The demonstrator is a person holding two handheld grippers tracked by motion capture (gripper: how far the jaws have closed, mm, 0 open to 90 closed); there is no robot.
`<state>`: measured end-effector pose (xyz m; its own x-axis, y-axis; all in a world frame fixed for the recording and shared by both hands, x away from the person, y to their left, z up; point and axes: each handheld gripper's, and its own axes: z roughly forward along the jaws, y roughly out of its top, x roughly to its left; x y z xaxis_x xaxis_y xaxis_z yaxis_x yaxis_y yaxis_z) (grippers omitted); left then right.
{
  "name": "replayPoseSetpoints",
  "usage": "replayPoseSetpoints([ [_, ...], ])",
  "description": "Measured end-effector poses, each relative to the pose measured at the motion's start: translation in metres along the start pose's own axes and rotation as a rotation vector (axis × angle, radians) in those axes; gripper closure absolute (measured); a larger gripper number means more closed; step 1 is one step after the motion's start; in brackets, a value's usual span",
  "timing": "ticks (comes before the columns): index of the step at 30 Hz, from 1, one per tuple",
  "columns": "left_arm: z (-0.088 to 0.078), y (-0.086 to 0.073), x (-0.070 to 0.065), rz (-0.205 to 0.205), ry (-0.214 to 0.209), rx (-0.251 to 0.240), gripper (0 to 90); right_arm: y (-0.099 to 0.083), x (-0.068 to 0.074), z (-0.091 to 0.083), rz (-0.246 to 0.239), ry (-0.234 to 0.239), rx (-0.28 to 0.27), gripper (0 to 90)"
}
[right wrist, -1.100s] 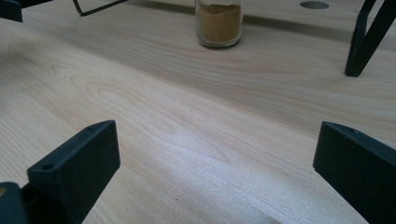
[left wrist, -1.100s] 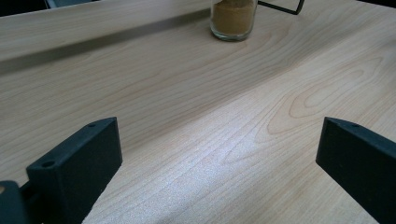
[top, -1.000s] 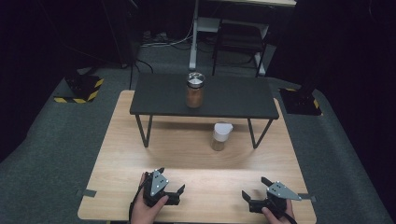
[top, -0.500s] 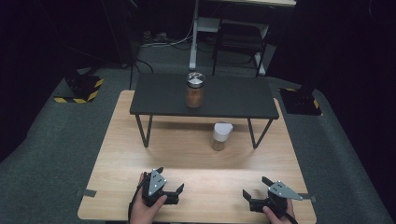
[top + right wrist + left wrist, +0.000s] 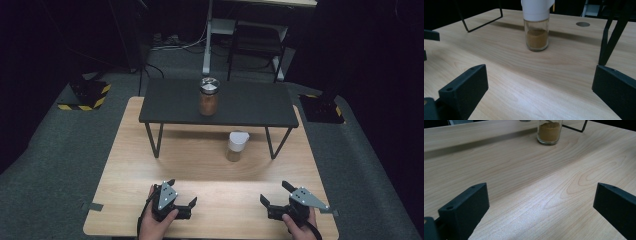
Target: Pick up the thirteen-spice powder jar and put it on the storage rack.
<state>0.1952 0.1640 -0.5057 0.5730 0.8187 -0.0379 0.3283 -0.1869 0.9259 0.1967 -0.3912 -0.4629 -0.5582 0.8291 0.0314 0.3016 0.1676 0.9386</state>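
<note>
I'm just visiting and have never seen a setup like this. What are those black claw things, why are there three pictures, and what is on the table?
No machine here: a person holds a hand tool in each hand, the left gripper and the right gripper. Each has two black jaws, standing wide open and holding nothing. One picture is taken from above the wooden table. The other two come from small cameras riding on the grippers, looking out between their own jaws. On the table stands a small black shelf with a metal-lidded jar of brown powder on top. Below its front edge stands a white-capped jar, also holding brown powder.
</note>
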Motion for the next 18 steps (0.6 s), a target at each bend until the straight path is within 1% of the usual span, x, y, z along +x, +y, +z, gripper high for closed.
replayPoseSetpoints([
  [2,0.000,0.000,0.000,-0.004,-0.002,-0.002,0.6,0.005,0.000,0.003,-0.010,0.001,-0.004,0.2],
  [5,-0.001,-0.001,0.000,0.004,-0.004,-0.007,0.6,0.013,0.000,0.007,-0.016,0.005,-0.016,0.2],
  [8,-0.001,-0.001,0.001,0.002,-0.006,-0.006,0.6,0.020,-0.002,0.012,-0.012,0.003,-0.026,0.1],
  [14,-0.002,-0.002,0.001,0.009,-0.010,-0.011,0.6,0.028,-0.005,0.021,-0.017,-0.003,-0.037,0.2],
  [15,-0.002,-0.002,0.001,0.008,-0.010,-0.012,0.6,0.032,-0.005,0.025,-0.016,-0.004,-0.037,0.2],
  [17,-0.002,-0.003,0.002,0.005,-0.011,-0.015,0.6,0.033,-0.004,0.027,-0.016,-0.004,-0.037,0.2],
  [18,-0.002,-0.003,0.002,0.004,-0.012,-0.015,0.6,0.035,-0.004,0.032,-0.021,-0.003,-0.036,0.2],
])
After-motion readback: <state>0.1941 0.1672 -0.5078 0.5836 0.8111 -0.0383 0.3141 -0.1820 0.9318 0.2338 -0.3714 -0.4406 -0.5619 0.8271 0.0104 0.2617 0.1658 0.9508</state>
